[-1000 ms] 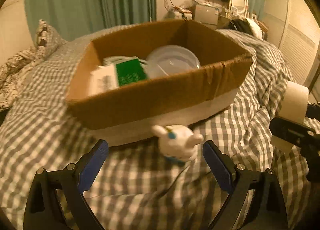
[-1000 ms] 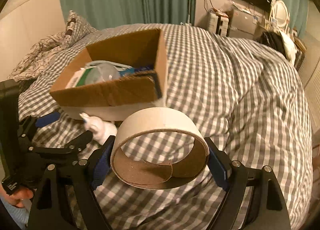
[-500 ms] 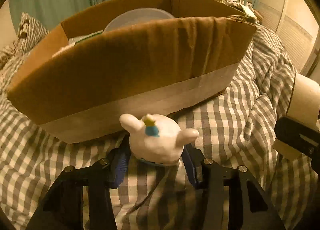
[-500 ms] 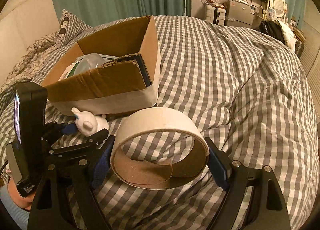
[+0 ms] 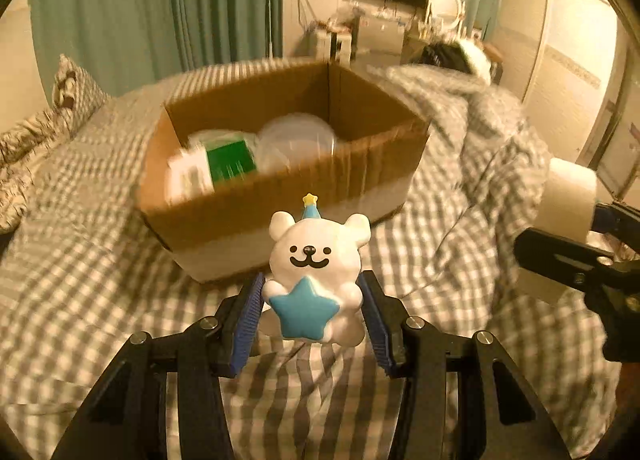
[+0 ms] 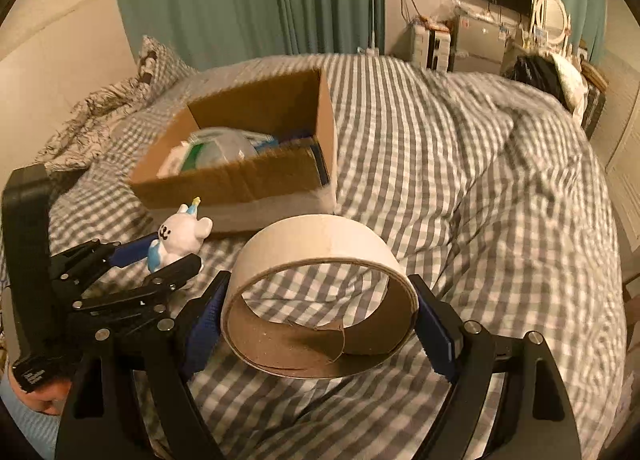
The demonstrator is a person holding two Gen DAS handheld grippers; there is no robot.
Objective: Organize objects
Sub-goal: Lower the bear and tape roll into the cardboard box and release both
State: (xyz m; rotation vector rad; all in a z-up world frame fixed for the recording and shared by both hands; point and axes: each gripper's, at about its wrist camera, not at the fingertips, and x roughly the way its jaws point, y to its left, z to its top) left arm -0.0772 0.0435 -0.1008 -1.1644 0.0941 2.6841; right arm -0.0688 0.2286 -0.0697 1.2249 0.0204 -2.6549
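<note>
Fingers (image 5: 256,312) clamped on bear (image 5: 316,272), other pair (image 6: 208,320) gripping tape roll (image 6: 320,296); box (image 5: 280,200) ahead, partly filled. Both items not yet boxed.

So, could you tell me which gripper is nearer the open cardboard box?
Left. The left gripper, holding the white bear toy, sits just before the box; the right gripper is farther back.

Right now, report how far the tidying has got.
Done: the box on the bed already holds a green packet and a clear lid. In hand: the left gripper grips the bear, the right gripper the tape roll. Left: both into the box.
</note>
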